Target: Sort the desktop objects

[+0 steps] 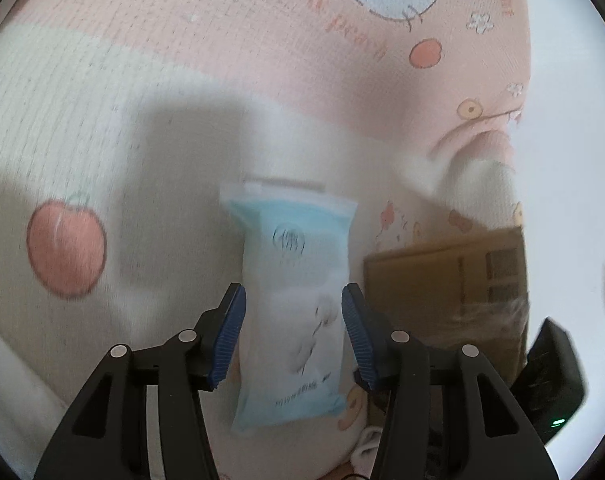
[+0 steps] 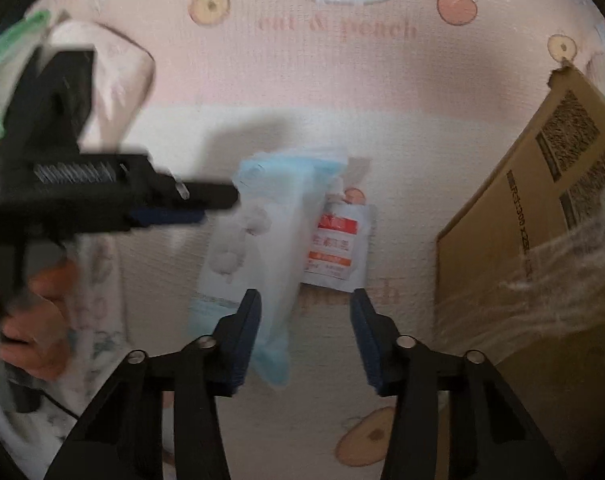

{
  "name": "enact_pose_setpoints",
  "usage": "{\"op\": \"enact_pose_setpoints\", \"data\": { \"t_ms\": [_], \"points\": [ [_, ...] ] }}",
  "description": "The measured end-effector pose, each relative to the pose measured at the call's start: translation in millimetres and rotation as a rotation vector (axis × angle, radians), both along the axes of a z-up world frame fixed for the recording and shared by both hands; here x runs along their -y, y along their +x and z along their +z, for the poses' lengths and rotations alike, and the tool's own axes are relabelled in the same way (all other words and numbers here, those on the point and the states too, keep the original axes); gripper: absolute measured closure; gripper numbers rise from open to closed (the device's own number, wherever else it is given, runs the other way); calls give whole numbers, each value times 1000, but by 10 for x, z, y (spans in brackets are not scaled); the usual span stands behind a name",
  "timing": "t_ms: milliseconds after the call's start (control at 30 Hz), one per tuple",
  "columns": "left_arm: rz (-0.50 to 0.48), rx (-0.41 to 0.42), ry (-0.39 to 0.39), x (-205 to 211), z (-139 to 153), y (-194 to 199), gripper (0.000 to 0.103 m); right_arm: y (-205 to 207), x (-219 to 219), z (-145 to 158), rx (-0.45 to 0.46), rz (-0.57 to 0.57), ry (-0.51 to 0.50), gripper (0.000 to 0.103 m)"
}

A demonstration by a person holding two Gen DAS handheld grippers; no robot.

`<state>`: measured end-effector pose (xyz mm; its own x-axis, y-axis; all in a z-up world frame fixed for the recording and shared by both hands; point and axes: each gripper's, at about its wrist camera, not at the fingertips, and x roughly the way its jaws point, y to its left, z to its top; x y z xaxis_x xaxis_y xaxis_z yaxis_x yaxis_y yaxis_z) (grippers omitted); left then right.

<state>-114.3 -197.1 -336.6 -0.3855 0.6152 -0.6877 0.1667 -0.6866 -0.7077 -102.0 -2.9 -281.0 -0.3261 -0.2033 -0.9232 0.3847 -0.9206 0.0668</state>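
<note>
A white and light-blue wipes pack [image 1: 292,304] sits between the jaws of my left gripper [image 1: 293,300], whose blue pads flank its sides; the frames do not show if they touch it. In the right wrist view the same pack [image 2: 262,248] lies on the pink cartoon cloth, with a small white and red sachet [image 2: 336,250] beside it on the right. My left gripper [image 2: 190,206] reaches in from the left at the pack. My right gripper [image 2: 305,308] is open and empty, just short of the pack and the sachet.
A brown cardboard box [image 2: 534,232] stands to the right, also in the left wrist view [image 1: 450,280]. A green packet [image 2: 6,80] and a bunched cloth [image 2: 114,68] lie at the far left. A black device [image 1: 550,380] sits at the right edge.
</note>
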Motion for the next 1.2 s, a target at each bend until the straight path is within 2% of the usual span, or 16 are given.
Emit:
{"op": "enact_pose_setpoints", "data": {
  "t_ms": [33,100,167,300,400,433,533,600,667,800,867,967,1100,1200],
  "points": [
    [8,-9,5,38,-8,-30,49,-26,6,-35,4,-8,30,66],
    [7,-16,3,95,-25,-70,57,-79,16,-108,22,-24,69,66],
    [-10,1,5,108,-76,-156,62,-105,27,-142,38,-26,67,66],
    [-71,25,-10,26,-117,-292,66,-120,92,-211,77,5,69,66],
    [-149,13,-52,-92,-79,-384,66,-69,157,-202,75,63,27,66],
    [-205,7,-72,-130,-60,-412,68,-54,181,-208,84,83,10,66],
    [-280,-17,-30,-205,-5,-490,69,-29,252,-234,95,107,-19,66],
    [-320,-6,3,-229,-23,-555,69,-36,284,-243,98,117,-58,66],
    [-345,6,3,-252,-51,-638,69,-67,294,-250,102,106,-97,66],
    [-330,-18,-64,-225,15,-649,69,-108,301,-214,94,112,-140,66],
    [-278,-43,-88,-136,98,-593,68,-96,281,-162,79,134,-164,66],
    [-227,-55,-137,-8,182,-521,60,-58,210,-116,74,147,-182,65],
    [-263,-48,-86,102,171,-492,53,-40,0,-148,98,107,-218,63],
    [-271,-21,-43,157,74,-500,52,6,-235,-195,106,21,-299,47]
  ]
}}
